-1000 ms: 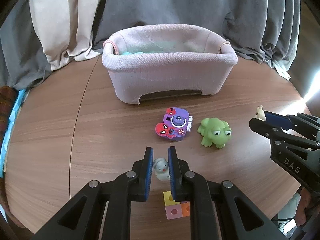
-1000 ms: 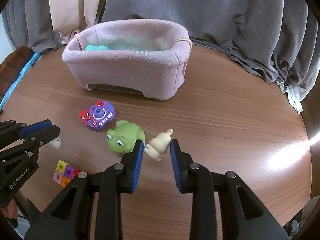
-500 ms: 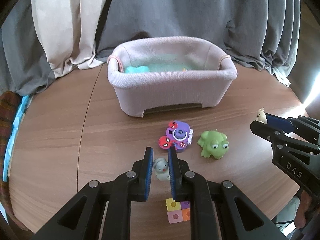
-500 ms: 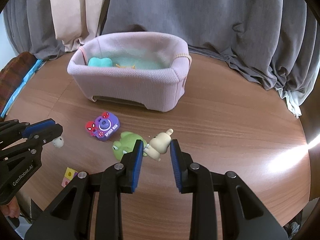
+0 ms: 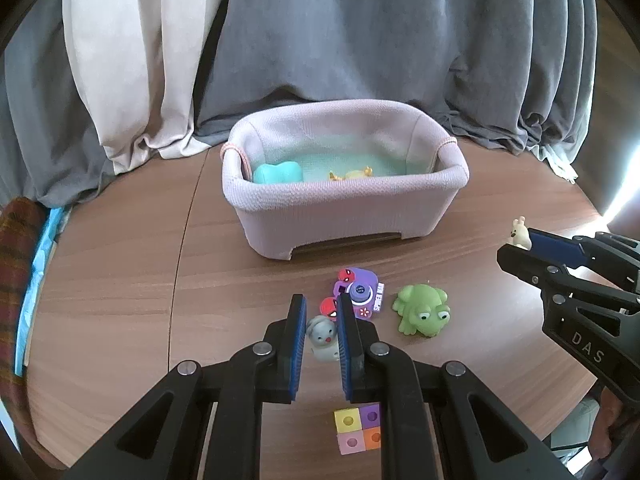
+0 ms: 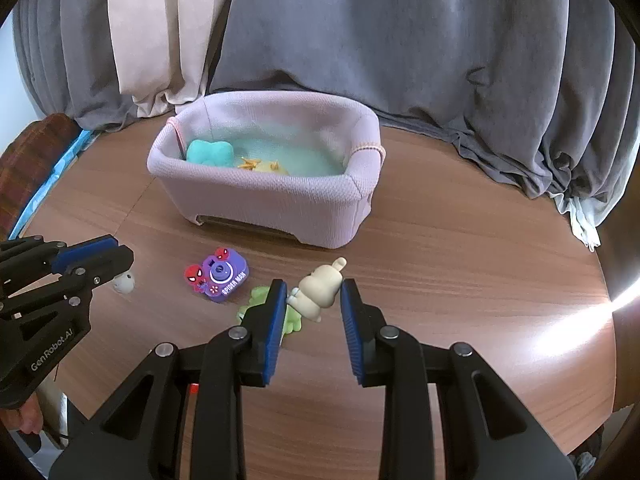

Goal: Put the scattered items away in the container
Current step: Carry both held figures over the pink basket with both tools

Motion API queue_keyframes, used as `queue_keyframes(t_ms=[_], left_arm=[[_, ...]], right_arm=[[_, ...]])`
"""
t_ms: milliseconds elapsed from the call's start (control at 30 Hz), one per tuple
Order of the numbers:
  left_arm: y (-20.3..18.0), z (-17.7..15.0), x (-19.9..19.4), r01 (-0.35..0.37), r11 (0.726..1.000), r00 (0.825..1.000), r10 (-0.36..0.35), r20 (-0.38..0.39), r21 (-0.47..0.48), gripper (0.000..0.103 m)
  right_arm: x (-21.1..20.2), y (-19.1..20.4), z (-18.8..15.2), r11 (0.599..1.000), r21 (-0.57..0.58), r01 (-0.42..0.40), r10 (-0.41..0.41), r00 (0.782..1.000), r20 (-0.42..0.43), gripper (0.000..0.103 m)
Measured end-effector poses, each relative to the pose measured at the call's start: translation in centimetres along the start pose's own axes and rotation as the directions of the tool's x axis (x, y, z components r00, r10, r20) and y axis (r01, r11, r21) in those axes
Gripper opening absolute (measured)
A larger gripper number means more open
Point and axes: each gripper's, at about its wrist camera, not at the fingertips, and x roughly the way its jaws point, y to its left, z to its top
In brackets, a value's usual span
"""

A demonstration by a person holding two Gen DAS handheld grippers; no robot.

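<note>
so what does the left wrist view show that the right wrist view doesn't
Only the left wrist view: the coloured blocks on the table and the whole frog.
Only the right wrist view: the whole beige bunny clamped in the right gripper.
Both: the pink basket, the purple camera toy, and the grey toy in the left gripper.

Pink basket [image 5: 344, 208] upright on table; frog [image 5: 422, 309], camera toy [image 5: 360, 291] before it.

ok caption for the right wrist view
Right gripper holds a cream bunny above the table, pink basket ahead.
</note>
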Motion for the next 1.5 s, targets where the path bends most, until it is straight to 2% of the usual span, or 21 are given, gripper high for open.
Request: queue_keyframes(t_ms=[1100, 1500], left_arm=[[0.9, 5.4, -1.9, -0.007, 1.0, 0.997, 0.006, 0.07, 0.008, 0.014], [1.5, 7.4, -1.1, 0.0, 1.0, 0.997, 0.0, 0.072, 0.001, 0.014]], right_arm=[[-1.7, 0.8, 5.3, 1.0, -0.024, -0.003, 0.005, 0.997, 0.071, 0.025], [-1.1, 0.8, 6.7, 1.0, -0.026, 0.001, 0.001, 0.997, 0.08, 0.025]])
